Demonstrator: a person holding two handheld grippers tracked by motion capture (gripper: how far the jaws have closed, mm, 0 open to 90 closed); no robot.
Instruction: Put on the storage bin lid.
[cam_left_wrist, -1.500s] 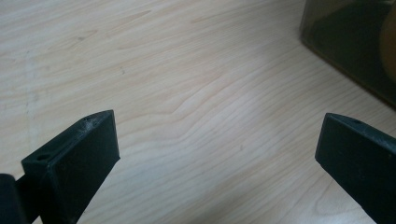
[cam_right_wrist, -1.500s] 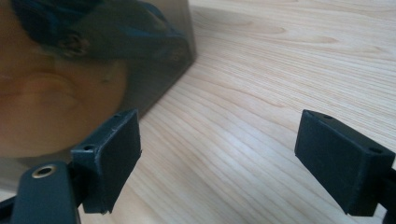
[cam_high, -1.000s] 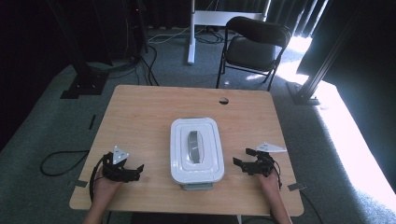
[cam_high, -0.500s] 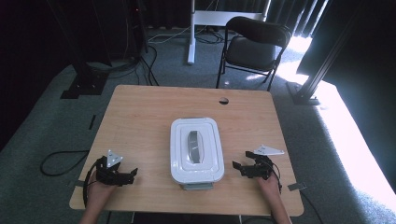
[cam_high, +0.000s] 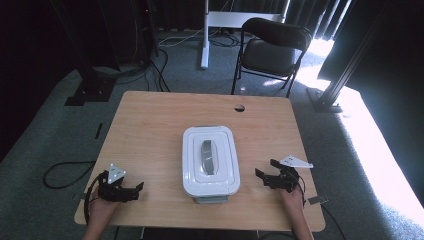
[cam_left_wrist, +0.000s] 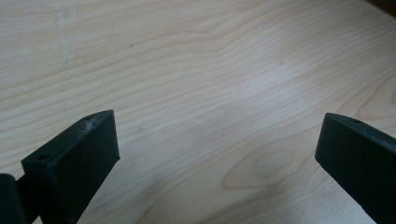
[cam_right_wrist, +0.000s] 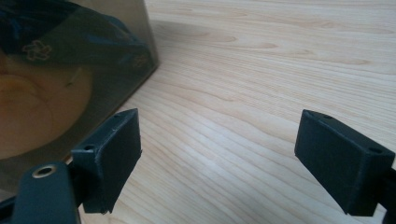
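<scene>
High view first: a light wooden table with a small round hole near its far edge and, dead centre on it, a white rectangular plastic container with rounded corners, its white lid on top carrying a grey handle that runs along the middle. The box sits with its long side pointing away from the person.

Down at the near left corner, the left gripper is low over the wood in the person's left hand, pointing in toward the box but well apart from it. From the left gripper view its two black jaws are spread wide, with bare wood grain between them and nothing held.

Over on the right, the right gripper is in the person's right hand, a grey three-cornered plate riding on top, its tip pointing at the near right side of the box and standing just beside it, not touching. In the right gripper view the jaws are wide apart and empty, and the container's see-through wall rises at the left, with dark blue and orange shapes showing dimly through it.

A black folding chair stands on the grey carpet beyond the table.
</scene>
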